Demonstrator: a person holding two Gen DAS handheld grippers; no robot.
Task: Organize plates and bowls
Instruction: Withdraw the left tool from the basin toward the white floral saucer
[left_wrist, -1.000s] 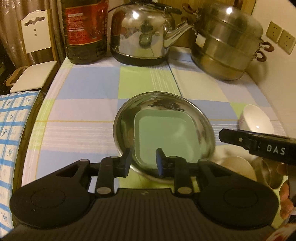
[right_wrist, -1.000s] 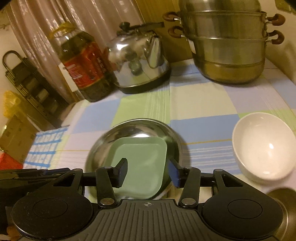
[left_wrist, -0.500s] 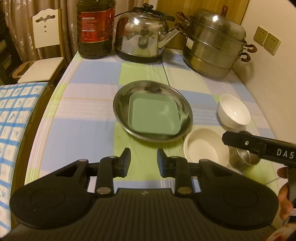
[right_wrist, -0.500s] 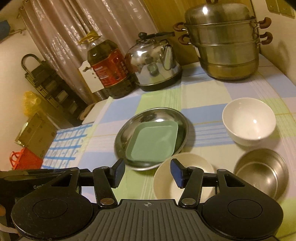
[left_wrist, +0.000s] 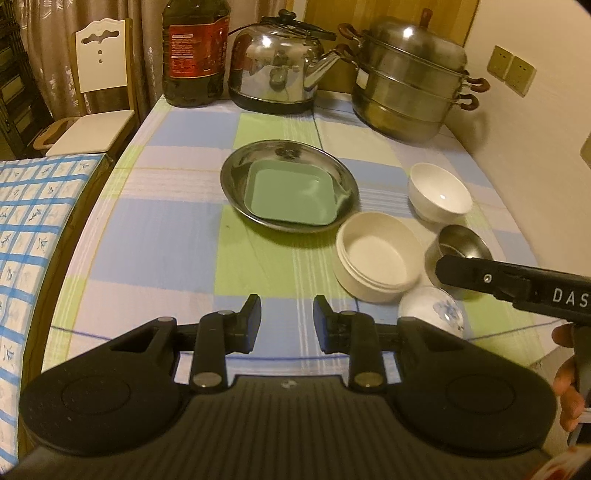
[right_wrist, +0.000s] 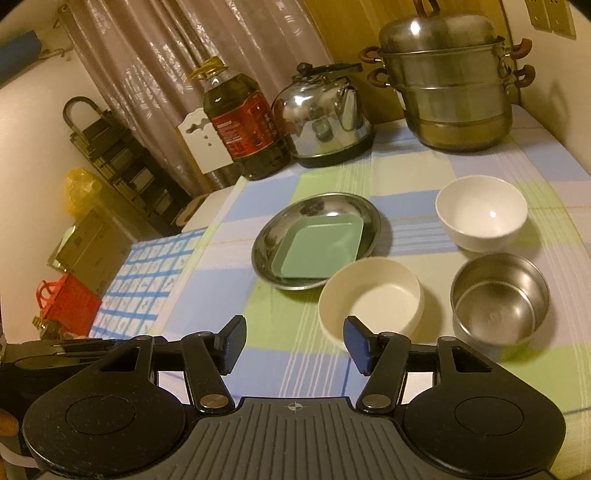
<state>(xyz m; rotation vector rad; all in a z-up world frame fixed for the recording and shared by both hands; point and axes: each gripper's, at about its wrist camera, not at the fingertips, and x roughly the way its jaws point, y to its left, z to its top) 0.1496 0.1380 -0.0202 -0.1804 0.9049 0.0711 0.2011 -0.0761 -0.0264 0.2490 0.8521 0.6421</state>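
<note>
A round steel plate (left_wrist: 233, 177) (right_wrist: 275, 236) lies mid-table with a green square plate (left_wrist: 291, 197) (right_wrist: 317, 249) inside it. Right of them stand a cream bowl (left_wrist: 376, 258) (right_wrist: 369, 295), a white bowl (left_wrist: 439, 192) (right_wrist: 480, 214), a steel bowl (left_wrist: 463, 242) (right_wrist: 498, 295) and a small blue-patterned bowl (left_wrist: 434, 308). My left gripper (left_wrist: 287, 314) hovers open over the near tablecloth, empty. My right gripper (right_wrist: 294, 339) is in front of the cream bowl; its jaws are opening with nothing between them.
At the back stand an oil bottle (left_wrist: 195, 55), a steel kettle (left_wrist: 277, 70) and a stacked steamer pot (left_wrist: 410, 88). A white chair (left_wrist: 99, 92) and a blue-checked cloth (left_wrist: 29, 221) lie left of the table. A wall rises to the right.
Both grippers have drawn back and up from the steel plate, so the bowls on the right came into view. The right jaws have spread wider.
</note>
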